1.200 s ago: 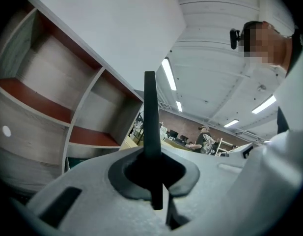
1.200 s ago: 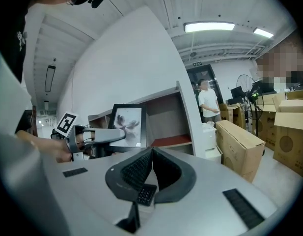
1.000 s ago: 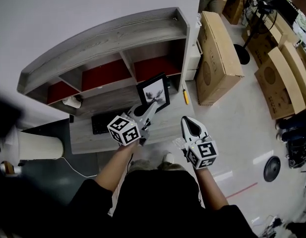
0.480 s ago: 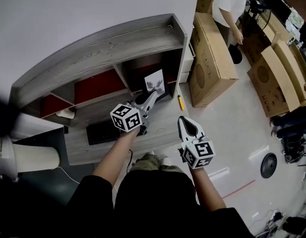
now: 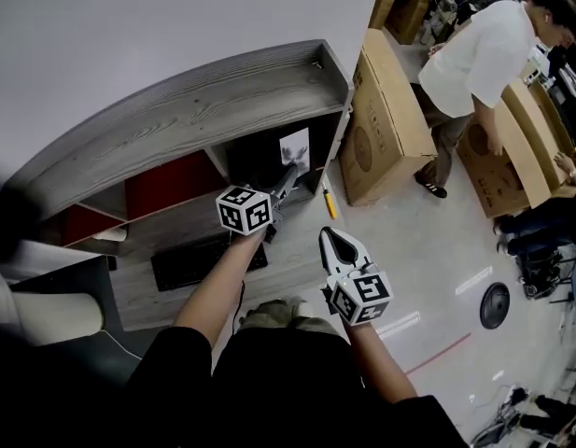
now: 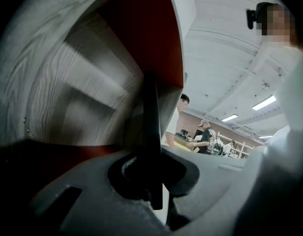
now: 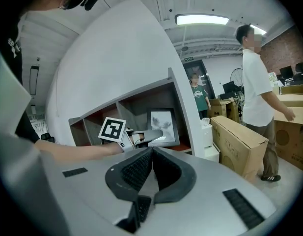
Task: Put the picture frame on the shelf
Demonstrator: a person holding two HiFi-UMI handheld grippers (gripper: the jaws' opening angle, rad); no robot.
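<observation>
Left claw [image 5: 288, 175] holds picture frame [image 5: 295, 147] (antlered animal [image 7: 164, 124]).

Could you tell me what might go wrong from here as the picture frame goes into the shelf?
The left gripper pinches the black picture frame only by one thin edge, so it could swivel or slip. The frame stands upright in the end compartment of the grey wooden shelf; I cannot tell whether its base rests there, so releasing now might let it tip forward.
</observation>
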